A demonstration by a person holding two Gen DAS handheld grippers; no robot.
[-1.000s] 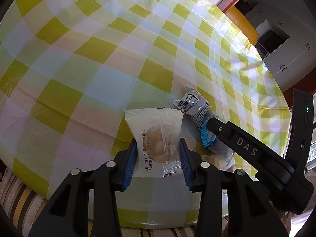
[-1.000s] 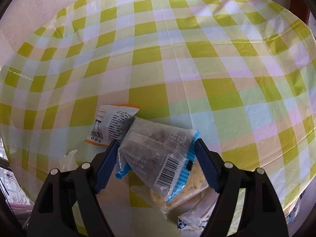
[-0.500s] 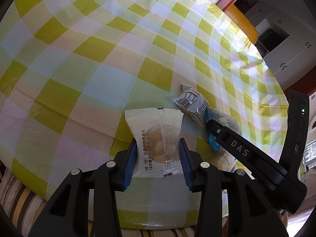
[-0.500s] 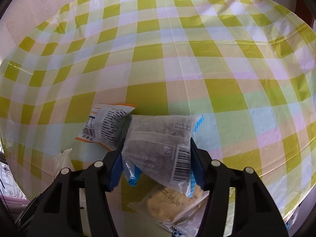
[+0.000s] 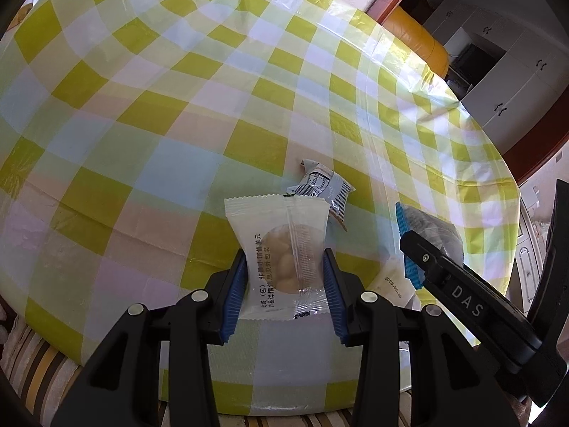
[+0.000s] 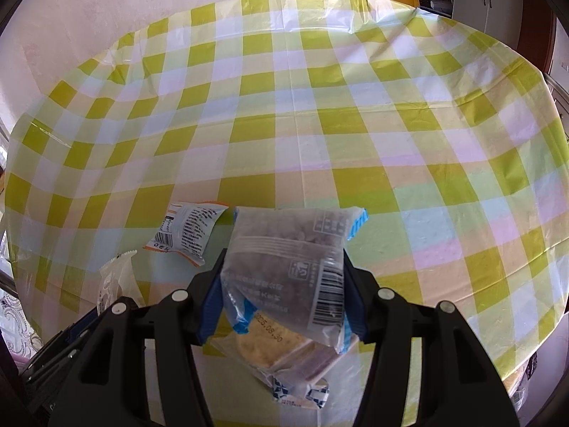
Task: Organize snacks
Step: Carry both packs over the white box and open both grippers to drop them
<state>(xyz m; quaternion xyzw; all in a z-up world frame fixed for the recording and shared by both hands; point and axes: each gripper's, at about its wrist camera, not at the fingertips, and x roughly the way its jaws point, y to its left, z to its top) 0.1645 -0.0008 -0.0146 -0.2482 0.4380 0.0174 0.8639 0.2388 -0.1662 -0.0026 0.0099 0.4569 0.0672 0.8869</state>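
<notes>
Yellow-green, white, pink and pale blue checked plastic tablecloth (image 6: 320, 114); white pouch with pale round window (image 5: 281, 259) between blue pads (image 5: 234, 291); grey translucent packet with blue edges (image 6: 288, 267); orange-trimmed grey sachet (image 6: 188, 227) left of it.

My left gripper (image 5: 284, 286) is matte black with ribbed blue pads and silver screws; my right gripper (image 6: 281, 302) matches, lettered DAS.

My left gripper (image 5: 284, 286), the black plastic one with blue ribbed pads, is angled down with its jaws clamped on both edges of a white snack packet (image 5: 281, 245). My matching right gripper (image 6: 281, 297) tilts down too, jaws just closed in, squeezing a clear blue-edged packet (image 6: 288, 263) between them.
</notes>
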